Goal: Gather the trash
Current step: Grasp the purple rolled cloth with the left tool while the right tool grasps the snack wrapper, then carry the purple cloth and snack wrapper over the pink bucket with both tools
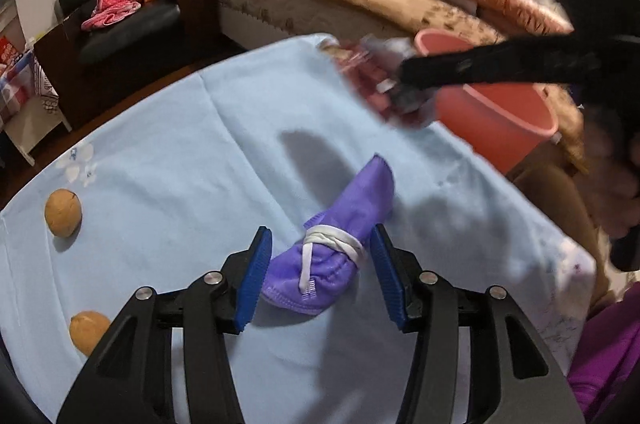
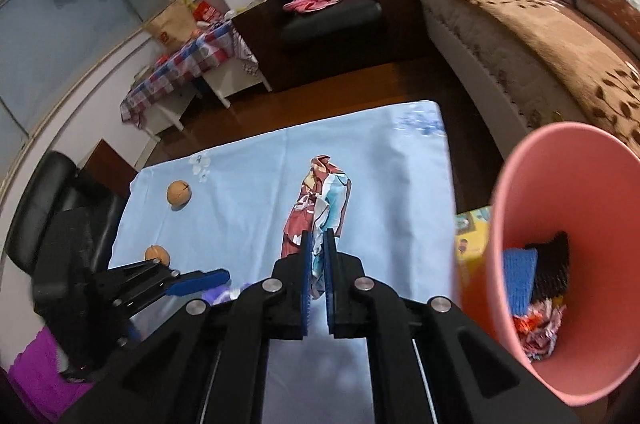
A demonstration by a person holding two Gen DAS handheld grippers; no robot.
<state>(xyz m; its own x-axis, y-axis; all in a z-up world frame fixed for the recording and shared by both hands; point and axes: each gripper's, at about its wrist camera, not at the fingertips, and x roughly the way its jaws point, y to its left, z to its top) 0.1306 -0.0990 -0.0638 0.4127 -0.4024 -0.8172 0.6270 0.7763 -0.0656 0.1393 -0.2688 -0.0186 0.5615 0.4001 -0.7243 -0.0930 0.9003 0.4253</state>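
My left gripper (image 1: 320, 274) is open, its blue pads either side of a purple cloth bundle (image 1: 332, 244) tied with a white band, lying on the light blue tablecloth (image 1: 180, 152). My right gripper (image 2: 318, 264) is shut on a red and blue snack wrapper (image 2: 320, 200) and holds it above the table. In the left wrist view that wrapper (image 1: 368, 80) shows blurred, next to the pink bin (image 1: 492, 116). The pink bin (image 2: 560, 216) stands at the table's right side and holds a blue sponge, something black and crumpled wrappers.
Two round brown fruits (image 1: 63, 213) (image 1: 89, 332) lie at the table's left side. A bed (image 2: 540, 24) runs along the far right. A black armchair (image 2: 328, 4) with pink clothing stands beyond the table. A black chair (image 2: 48, 208) is at the left.
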